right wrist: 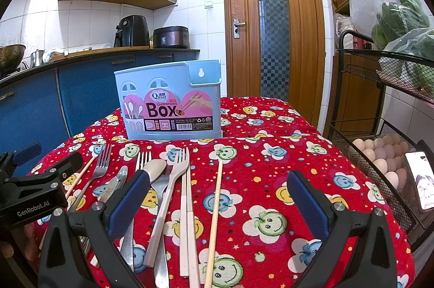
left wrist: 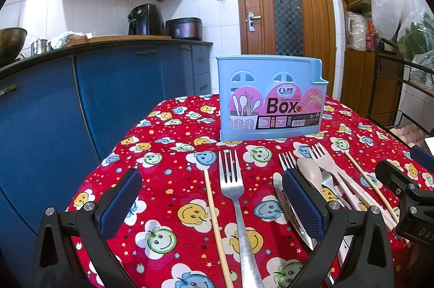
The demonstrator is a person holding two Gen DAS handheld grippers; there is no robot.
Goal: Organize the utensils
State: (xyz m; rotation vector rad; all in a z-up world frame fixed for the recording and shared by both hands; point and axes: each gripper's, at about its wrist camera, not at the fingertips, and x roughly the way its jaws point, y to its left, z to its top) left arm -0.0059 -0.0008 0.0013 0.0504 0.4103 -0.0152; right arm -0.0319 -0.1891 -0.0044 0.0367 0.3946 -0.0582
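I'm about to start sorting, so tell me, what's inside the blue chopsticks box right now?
Nothing pokes above the rim of the blue chopsticks box, and no utensil shows through its arched cutouts. Its solid front wall hides the interior, so the bottom cannot be checked. The utensils lie on the tablecloth.

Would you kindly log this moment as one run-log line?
left gripper: open, over metal fork | right gripper: open, over wooden chopstick | chopsticks box: upright behind utensils | nothing held

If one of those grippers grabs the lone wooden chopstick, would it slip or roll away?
The wooden chopstick looks thin and round, so it may roll if nudged. It lies flat on the tablecloth, probably awkward to get under. It looks light and stiff.
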